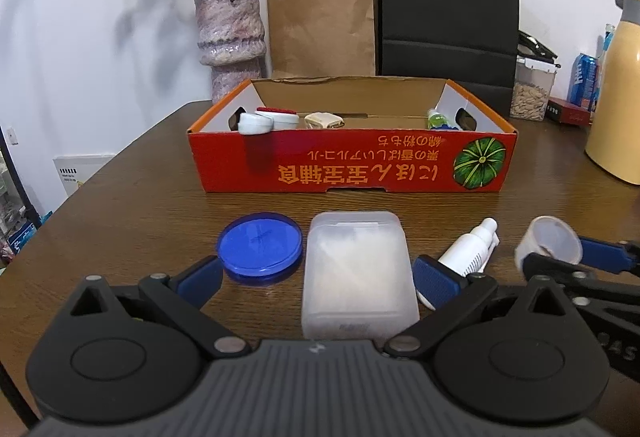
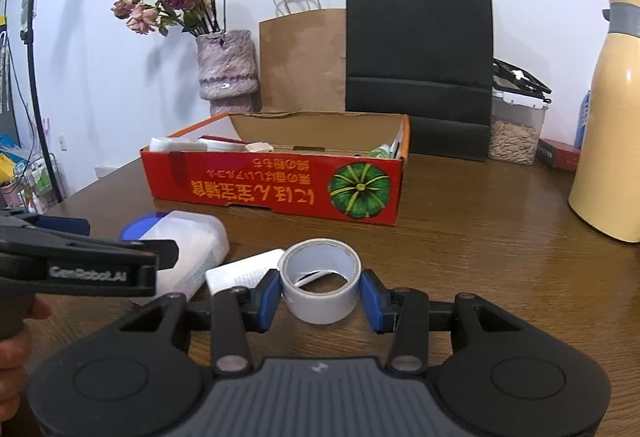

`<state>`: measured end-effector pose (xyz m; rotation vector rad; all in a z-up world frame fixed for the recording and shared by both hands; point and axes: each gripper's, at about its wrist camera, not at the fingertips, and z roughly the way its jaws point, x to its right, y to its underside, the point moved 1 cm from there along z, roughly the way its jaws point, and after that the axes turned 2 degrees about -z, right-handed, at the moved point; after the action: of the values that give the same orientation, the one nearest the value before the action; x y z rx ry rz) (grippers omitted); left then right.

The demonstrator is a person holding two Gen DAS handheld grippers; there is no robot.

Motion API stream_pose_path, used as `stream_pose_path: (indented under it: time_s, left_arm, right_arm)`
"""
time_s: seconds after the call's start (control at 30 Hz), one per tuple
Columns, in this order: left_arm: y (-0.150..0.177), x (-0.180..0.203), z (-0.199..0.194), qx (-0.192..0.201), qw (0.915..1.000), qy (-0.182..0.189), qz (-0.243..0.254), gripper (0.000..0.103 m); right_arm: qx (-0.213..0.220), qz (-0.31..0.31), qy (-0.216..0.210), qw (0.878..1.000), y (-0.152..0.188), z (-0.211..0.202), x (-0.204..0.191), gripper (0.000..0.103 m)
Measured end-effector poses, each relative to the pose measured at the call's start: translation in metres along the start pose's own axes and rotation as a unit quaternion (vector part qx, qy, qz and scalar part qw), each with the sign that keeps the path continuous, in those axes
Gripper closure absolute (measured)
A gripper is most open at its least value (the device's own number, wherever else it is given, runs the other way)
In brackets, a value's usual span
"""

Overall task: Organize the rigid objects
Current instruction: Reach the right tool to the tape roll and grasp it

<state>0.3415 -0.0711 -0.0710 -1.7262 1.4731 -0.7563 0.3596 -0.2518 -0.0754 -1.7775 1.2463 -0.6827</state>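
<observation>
A red cardboard box [image 1: 352, 161] stands mid-table with several small items inside; it also shows in the right wrist view [image 2: 276, 181]. My left gripper [image 1: 316, 277] is open, its fingers either side of a translucent white plastic case [image 1: 356, 273] lying on the table. A blue round lid [image 1: 260, 247] lies left of the case and a white spray bottle [image 1: 472, 247] right of it. My right gripper [image 2: 320, 295] is shut on a roll of white tape [image 2: 320, 279], which also shows in the left wrist view [image 1: 550, 243]. The case also shows in the right wrist view [image 2: 192, 249].
A flower vase [image 1: 230, 37], brown paper bag [image 1: 320, 21] and black bag [image 1: 446, 9] stand behind the box. A cream thermos [image 2: 608, 133], a seed container [image 2: 514, 129] and a blue can [image 1: 584, 81] are at the right. A white card [image 2: 244, 271] lies by the tape.
</observation>
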Motion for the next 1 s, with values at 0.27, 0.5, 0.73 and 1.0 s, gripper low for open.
stream_pose_path:
  time_s: [0.27, 0.5, 0.73, 1.0]
  left_arm:
    - [-0.002, 0.009, 0.021, -0.008, 0.9999, -0.008, 0.004, 0.000]
    - [-0.001, 0.007, 0.037, -0.021, 0.9998, -0.005, 0.002, 0.000]
    - [0.001, 0.011, 0.037, -0.022, 0.9995, 0.009, 0.022, 0.019]
    - [0.002, 0.009, 0.032, -0.022, 0.9990, 0.035, 0.015, 0.036]
  right_arm:
    - [0.004, 0.010, 0.015, 1.000, 0.001, -0.003, 0.012, 0.061]
    - [0.003, 0.004, 0.024, 1.000, 0.003, -0.002, 0.009, 0.061]
    - [0.001, 0.005, 0.035, 0.999, 0.005, 0.001, 0.006, 0.061]
    - [0.008, 0.000, 0.050, 0.999, 0.007, -0.001, 0.001, 0.061]
